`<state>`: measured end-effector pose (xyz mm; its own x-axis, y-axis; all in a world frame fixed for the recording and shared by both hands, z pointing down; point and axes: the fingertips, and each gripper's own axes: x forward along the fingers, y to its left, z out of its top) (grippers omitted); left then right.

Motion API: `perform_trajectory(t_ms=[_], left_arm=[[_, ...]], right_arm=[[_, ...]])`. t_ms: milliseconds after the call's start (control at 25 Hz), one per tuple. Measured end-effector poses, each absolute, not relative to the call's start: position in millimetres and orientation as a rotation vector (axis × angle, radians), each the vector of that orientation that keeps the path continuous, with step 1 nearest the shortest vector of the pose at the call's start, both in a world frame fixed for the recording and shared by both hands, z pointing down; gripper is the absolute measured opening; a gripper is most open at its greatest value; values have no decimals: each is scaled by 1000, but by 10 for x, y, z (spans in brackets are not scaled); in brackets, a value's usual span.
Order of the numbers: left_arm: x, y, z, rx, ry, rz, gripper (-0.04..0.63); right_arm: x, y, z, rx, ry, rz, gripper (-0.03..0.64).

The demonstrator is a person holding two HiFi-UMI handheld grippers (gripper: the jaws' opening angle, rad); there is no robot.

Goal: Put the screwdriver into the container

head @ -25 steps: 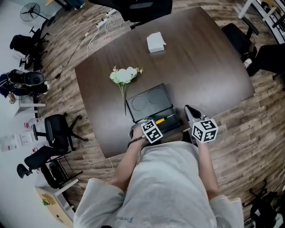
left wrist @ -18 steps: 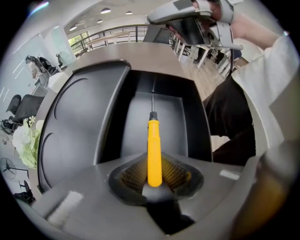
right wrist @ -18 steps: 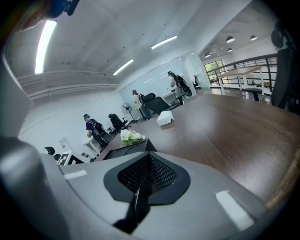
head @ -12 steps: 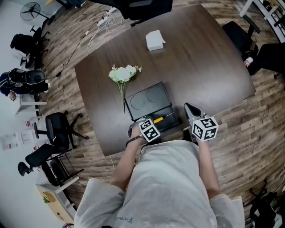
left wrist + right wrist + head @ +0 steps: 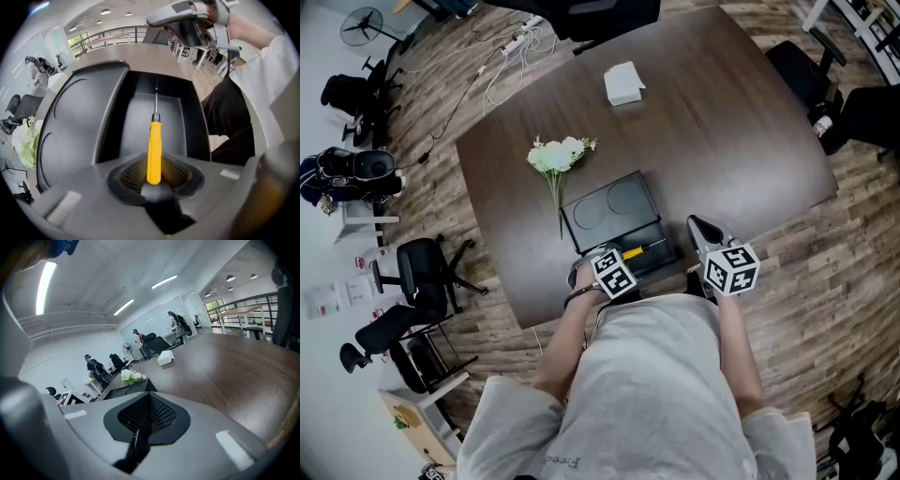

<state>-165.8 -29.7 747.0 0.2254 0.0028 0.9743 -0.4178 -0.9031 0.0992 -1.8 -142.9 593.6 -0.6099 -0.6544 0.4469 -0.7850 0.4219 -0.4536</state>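
The black container lies open near the table's front edge, its lid flat behind the tray. The yellow-handled screwdriver points along the tray, shaft away from me, and it shows as a yellow streak in the head view. My left gripper is over the tray's near end. Its jaws are opening, with the handle between the pads and a gap on each side. My right gripper hovers right of the container, shut with nothing in it.
A bunch of white flowers lies left of the container, and a white box sits at the table's far side. Office chairs stand round the table. People are at the far end of the room.
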Motion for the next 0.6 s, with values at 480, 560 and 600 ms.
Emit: perform_trajectory(t_ms=[480, 560, 600], left_arm=[[-1658, -280, 7434, 2164, -384, 1721, 169], [-1658, -288, 7427, 2165, -395, 1712, 169], [-1656, -289, 7425, 2165, -401, 1707, 169]], right_arm=[[11, -1391, 5939, 1267, -2470, 956, 2], [-5, -1385, 5951, 1255, -2473, 955, 2], [-13, -1380, 5960, 1248, -2475, 955, 2]])
